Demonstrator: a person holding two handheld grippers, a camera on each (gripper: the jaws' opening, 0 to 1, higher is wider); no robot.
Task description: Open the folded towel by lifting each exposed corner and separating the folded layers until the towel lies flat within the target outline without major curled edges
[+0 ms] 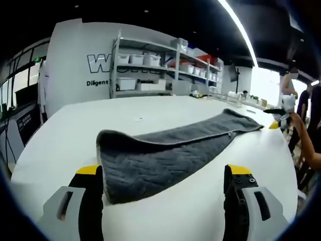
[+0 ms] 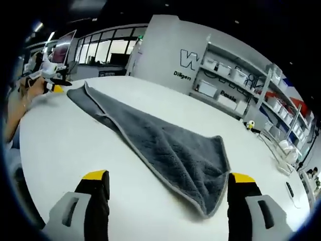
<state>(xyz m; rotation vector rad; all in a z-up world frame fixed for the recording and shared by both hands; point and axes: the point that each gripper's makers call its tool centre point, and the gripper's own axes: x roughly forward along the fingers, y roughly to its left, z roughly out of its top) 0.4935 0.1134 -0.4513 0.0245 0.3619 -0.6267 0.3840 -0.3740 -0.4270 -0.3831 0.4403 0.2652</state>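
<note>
Two grippers are at opposite ends of the towel [image 1: 175,150], and both have their jaws wide apart with nothing between them. In the left gripper view, the left gripper [image 1: 165,191] is at the near end of the towel, and the near edge lies between its jaws. In the right gripper view, the right gripper [image 2: 170,196] is at the other end, where a corner of the towel points to the right jaw.

I judge the task is at an early stage. The towel is a long grey strip and seems to be folded in layers along its length: in the left gripper view the top layer makes a raised, curled edge at the near end. No corner is lifted yet. No target outline is visible to me on the table [image 1: 65,145], so I cannot judge the placement.

The table is white, smooth and wide. Behind it stand metal shelves [image 1: 150,70] with white bins and a white wall with dark letters. A person's arm [image 1: 301,135] is at the far end.
</note>
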